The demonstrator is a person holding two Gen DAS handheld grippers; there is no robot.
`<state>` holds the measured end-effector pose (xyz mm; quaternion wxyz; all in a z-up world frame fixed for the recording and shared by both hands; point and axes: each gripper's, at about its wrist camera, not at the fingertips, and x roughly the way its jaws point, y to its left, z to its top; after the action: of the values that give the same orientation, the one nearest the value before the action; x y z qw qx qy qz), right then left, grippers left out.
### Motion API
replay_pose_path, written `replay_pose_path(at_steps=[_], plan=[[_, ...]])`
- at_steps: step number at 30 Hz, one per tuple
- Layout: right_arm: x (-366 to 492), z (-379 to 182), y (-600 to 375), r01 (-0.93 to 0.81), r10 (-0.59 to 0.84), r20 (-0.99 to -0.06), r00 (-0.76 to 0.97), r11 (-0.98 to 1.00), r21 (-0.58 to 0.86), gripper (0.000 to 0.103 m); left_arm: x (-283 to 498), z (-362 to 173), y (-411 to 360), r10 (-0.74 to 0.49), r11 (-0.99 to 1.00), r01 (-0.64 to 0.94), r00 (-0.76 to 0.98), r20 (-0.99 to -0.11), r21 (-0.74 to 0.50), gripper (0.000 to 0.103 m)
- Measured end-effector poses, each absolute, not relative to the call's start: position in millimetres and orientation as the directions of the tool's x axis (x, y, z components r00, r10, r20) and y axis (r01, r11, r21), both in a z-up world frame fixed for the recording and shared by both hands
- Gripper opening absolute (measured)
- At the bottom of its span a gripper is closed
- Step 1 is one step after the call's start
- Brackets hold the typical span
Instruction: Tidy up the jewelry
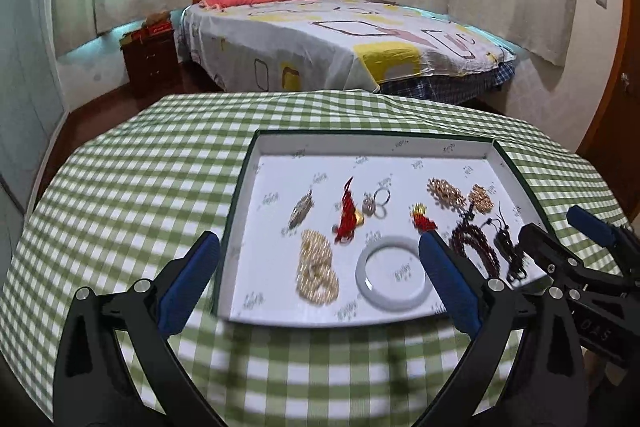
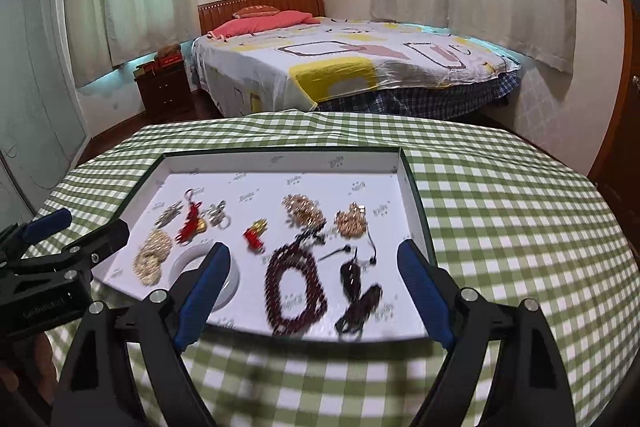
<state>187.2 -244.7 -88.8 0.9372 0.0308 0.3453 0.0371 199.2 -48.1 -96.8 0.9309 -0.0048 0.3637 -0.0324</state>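
Green-white check cloth: covers my desk [image 1: 120,187], rounded far edge.
Room: bedroom; bed [image 1: 328,39] with patterned sheet and pink pillow past the desk, dark wood nightstand [image 1: 150,57] on its left, pale curtains on both walls.
Tray: shallow white box [image 1: 372,141] with dark outer rim, on the cloth near my edge of the desk.
Left claw [image 1: 320,275]: angled down over the tray's near-left part, blue pads spread wide, nothing between them being gripped; one pad over the cloth outside the rim, the other above the tray.
Right claw [image 2: 314,285]: angled down over the tray's near-right part, jaws wide apart, holding nothing.
Jewelry, all loose in the tray: white bangle [image 1: 396,277] near the front, gold chain pile [image 1: 316,267] just left of it, dark red bead strand [image 2: 294,291] and black cord piece [image 2: 356,297] at front right, red tassel charm [image 1: 347,219], small red-gold charm [image 1: 422,219], silver rings [image 1: 376,201], silver brooch [image 1: 302,213], two gold filigree pieces [image 1: 446,193] toward the back.
Blur: near items smeared, fine detail unreadable.
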Motion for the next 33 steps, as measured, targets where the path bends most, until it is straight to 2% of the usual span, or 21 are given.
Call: replay_pose_path(at_steps=[33], plan=[[40.0,20.1,-233.4,-0.106,0.126,-0.473,0.872,0.992,0.070,0.084,36.7,16.3,-20.2,-0.095,0.995,0.057,0.830,-0.550,-0.085,0.099]])
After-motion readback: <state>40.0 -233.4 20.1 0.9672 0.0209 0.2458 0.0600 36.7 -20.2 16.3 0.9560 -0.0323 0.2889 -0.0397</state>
